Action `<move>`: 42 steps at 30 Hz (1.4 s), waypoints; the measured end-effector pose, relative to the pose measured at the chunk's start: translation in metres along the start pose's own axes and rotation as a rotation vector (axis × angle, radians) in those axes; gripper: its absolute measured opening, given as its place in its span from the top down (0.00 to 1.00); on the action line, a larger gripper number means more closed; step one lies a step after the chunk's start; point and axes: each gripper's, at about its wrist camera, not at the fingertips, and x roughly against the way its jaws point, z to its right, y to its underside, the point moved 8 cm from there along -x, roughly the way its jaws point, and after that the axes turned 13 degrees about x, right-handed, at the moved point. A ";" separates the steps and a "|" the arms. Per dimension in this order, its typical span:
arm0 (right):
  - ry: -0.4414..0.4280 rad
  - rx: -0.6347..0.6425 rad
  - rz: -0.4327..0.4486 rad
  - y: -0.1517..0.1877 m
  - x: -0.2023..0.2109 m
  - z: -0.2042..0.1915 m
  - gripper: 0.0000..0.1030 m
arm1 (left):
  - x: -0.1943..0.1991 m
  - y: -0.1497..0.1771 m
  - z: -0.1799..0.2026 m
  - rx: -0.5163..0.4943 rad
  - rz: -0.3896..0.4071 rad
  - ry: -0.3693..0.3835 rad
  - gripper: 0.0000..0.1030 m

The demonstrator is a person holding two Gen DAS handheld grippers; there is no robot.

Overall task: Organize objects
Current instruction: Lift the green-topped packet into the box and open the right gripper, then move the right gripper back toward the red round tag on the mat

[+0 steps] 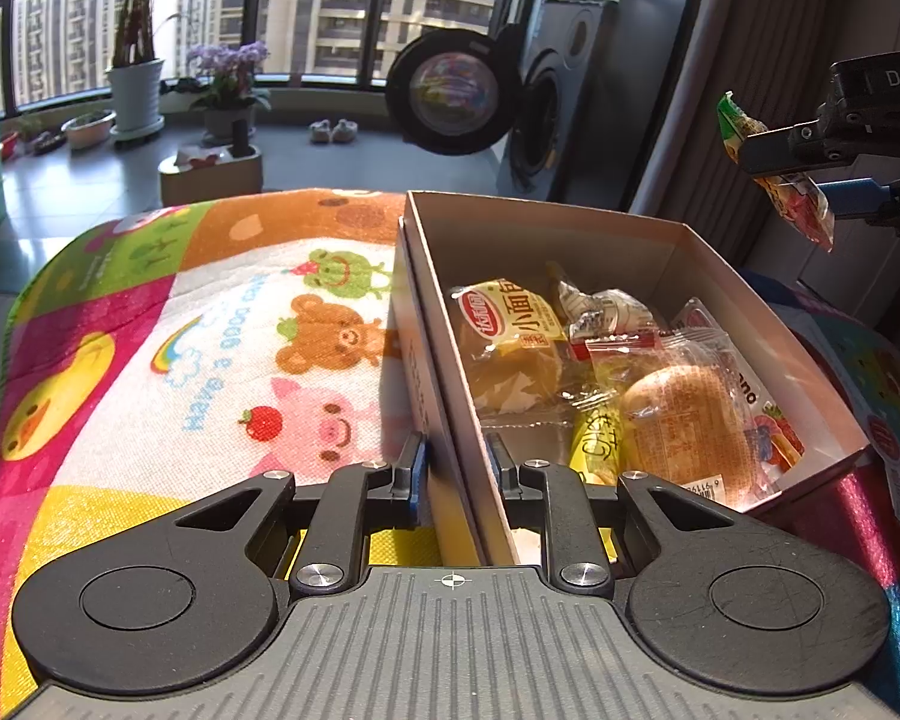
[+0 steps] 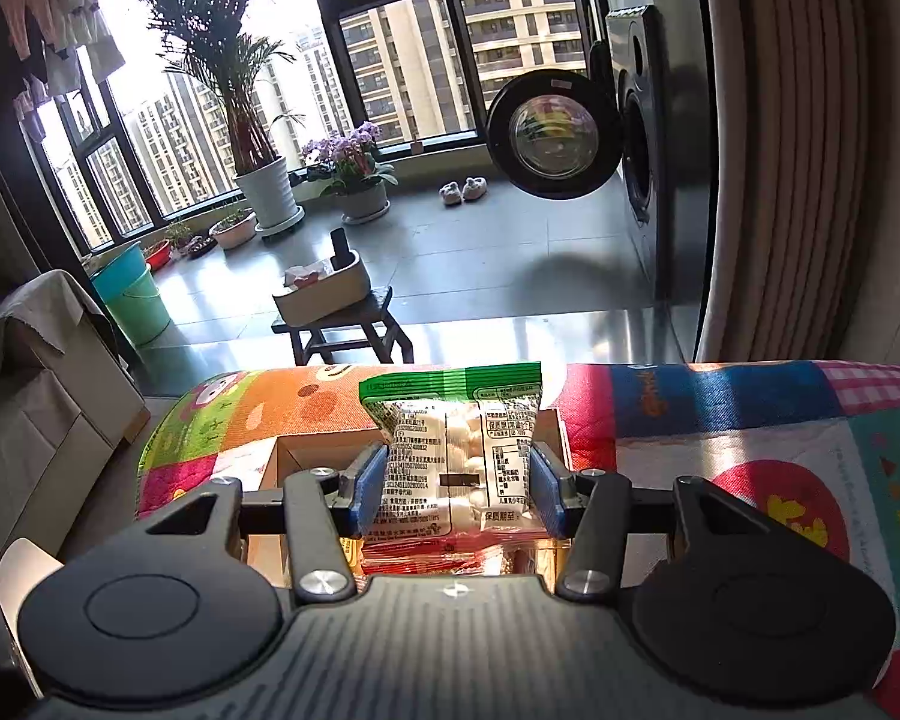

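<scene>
Left claw [image 1: 456,468] clamps cardboard box [image 1: 570,228] near wall; right claw [image 2: 459,489] grips crinkly plastic snack packet [image 2: 450,420], long axis upright, above box.

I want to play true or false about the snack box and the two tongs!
1. The right tongs hold a green-topped snack packet. True.
2. The cardboard box is empty. False: wrapped buns and other snacks lie in it.
3. The left tongs sit astride the box's side wall. True.
4. The washing machine door is shut. False: it hangs open.
5. The box sits on bare wood. False: it sits on a colourful cartoon mat.
</scene>
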 end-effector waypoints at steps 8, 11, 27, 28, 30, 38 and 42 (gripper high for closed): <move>0.000 0.005 -0.006 0.004 -0.019 -0.004 0.48 | 0.000 0.000 0.000 0.000 0.000 0.000 0.79; 0.004 0.007 -0.011 0.012 -0.015 -0.001 0.47 | 0.000 0.000 0.000 -0.001 0.001 -0.002 0.79; 0.194 -0.023 -0.057 0.096 0.050 0.072 0.29 | 0.001 0.000 -0.002 -0.008 0.003 -0.019 0.80; 0.222 -0.020 -0.060 0.104 0.055 0.077 0.27 | 0.001 0.000 -0.002 -0.009 0.003 -0.019 0.80; 0.275 -0.018 -0.067 0.118 0.064 0.089 0.25 | 0.002 0.000 0.000 -0.016 0.006 -0.023 0.80; 0.398 -0.124 -0.139 0.182 0.085 0.141 0.19 | -0.003 -0.002 0.003 -0.036 0.011 -0.048 0.81; 0.386 -0.146 -0.164 0.196 0.073 0.145 0.18 | -0.005 -0.003 0.005 -0.046 0.015 -0.054 0.81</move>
